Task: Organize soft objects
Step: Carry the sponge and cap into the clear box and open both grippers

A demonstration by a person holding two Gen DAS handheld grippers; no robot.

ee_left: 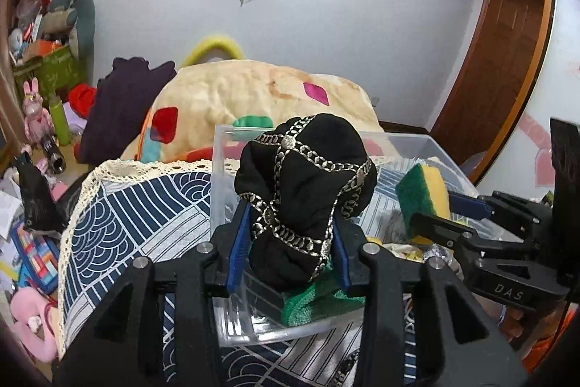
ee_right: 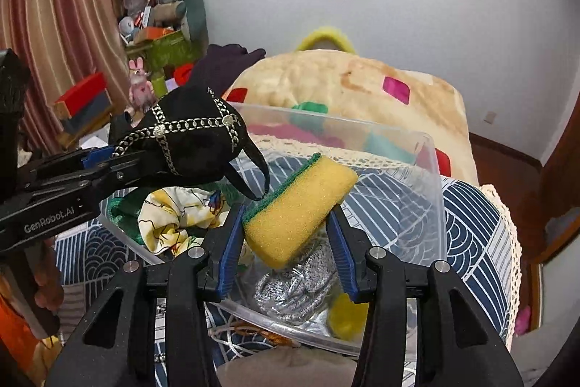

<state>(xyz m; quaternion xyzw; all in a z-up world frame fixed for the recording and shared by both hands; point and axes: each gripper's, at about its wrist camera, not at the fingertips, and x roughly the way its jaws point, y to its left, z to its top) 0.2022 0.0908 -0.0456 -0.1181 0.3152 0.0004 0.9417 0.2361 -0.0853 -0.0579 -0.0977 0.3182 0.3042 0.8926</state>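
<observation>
My left gripper (ee_left: 291, 234) is shut on a black cloth with silver chain trim (ee_left: 304, 184), held above a small clear box (ee_left: 232, 205) with a green cloth (ee_left: 319, 303) in it. The black cloth also shows in the right wrist view (ee_right: 188, 144), with the left gripper (ee_right: 108, 162) at the left. My right gripper (ee_right: 286, 231) is shut on a yellow sponge with a green scrub side (ee_right: 301, 205), held over a large clear bin (ee_right: 431, 191). The sponge (ee_left: 424, 194) and right gripper (ee_left: 431, 216) show at the right of the left wrist view.
The bin holds a silver mesh cloth (ee_right: 297, 289), a yellow patterned cloth (ee_right: 174, 220) and a yellow object (ee_right: 348, 318). Both containers rest on a blue patterned cover (ee_left: 137, 220). A cream blanket (ee_right: 362, 86) lies behind. Toys and clutter (ee_left: 40, 133) sit at the left.
</observation>
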